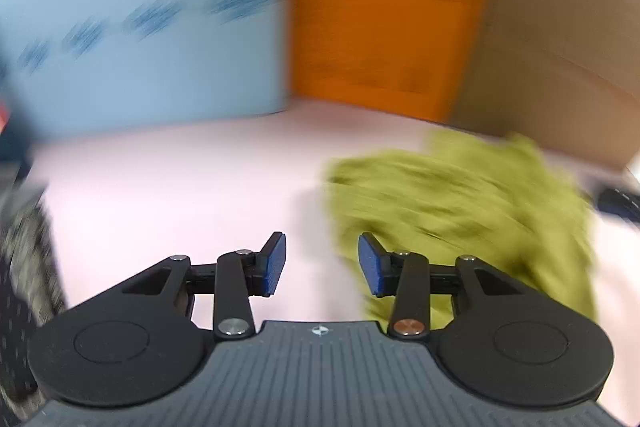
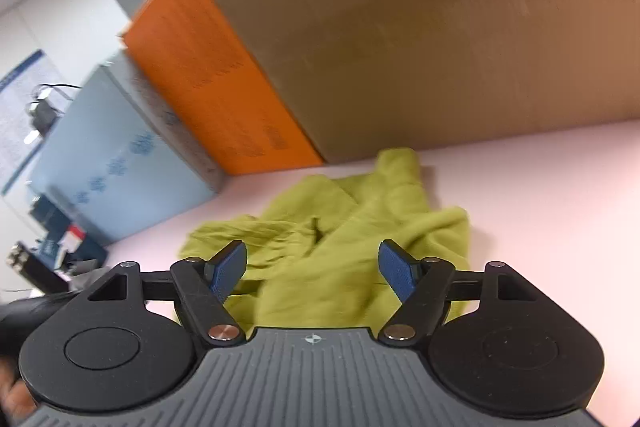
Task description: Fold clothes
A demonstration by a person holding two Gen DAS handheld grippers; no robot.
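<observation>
I find the crumpled olive-green cloth garment point(image 2: 344, 239) bunched unfolded on the pale pink tabletop point(image 2: 560, 195), at my right gripper's point(image 2: 312, 269) twelve o'clock and my left gripper's point(image 1: 322, 263) two o'clock, both with fingers spread wide and holding nothing, apparently poised for a grasp.

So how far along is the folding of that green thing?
Nothing looks folded yet: the olive-green garment lies crumpled on the pink table. Nothing is in hand either; the left gripper and right gripper both have open, empty jaws. Grasping, spreading flat and every fold remain.
</observation>
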